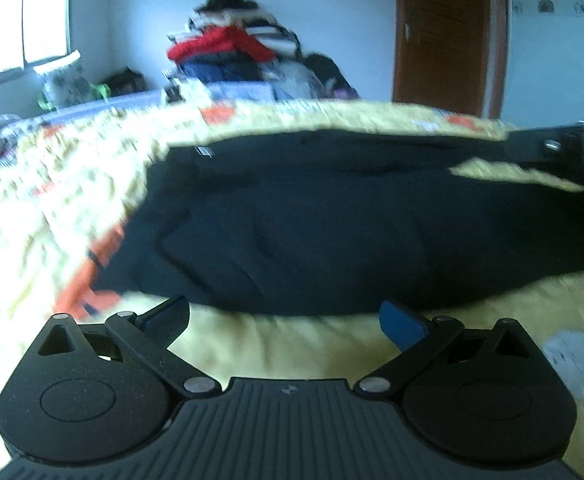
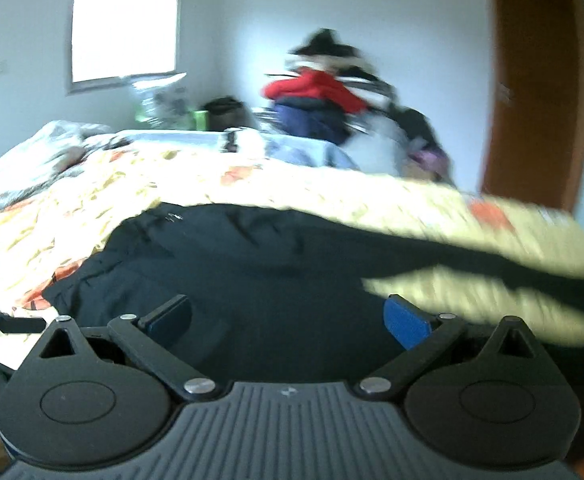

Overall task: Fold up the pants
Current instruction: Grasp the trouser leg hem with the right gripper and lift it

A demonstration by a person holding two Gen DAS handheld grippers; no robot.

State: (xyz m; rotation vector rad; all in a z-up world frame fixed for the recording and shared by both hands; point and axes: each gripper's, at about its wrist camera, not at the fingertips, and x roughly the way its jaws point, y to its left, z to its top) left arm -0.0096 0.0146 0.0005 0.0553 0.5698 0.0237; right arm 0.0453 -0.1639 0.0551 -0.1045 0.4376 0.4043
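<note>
The black pants (image 1: 332, 220) are lying spread out on the yellow blanket (image 1: 312, 340), so there is room to fold them.

The left tongs (image 1: 284, 320) are hanging low over the blanket with their jaws wide apart. They are holding nothing. The near edge of the pants is lying just in front of their tips, and bare blanket is showing between the jaws. They are likely sitting this low so they can slide in and pinch that edge.

The right tongs (image 2: 288, 316) are also gaping wide and holding nothing. Here the pants are lying right under and in front of the jaws. One thin leg (image 2: 512, 268) is stretching away to the right of these tongs, with blanket showing on both sides of it.

Far ahead of both tongs, a pile of clothes (image 1: 232, 52) is sitting behind the bed, well away from the pants.

Both pictures are blurry, so I cannot tell if any tip is touching the cloth. The folding is looking not yet done.
</note>
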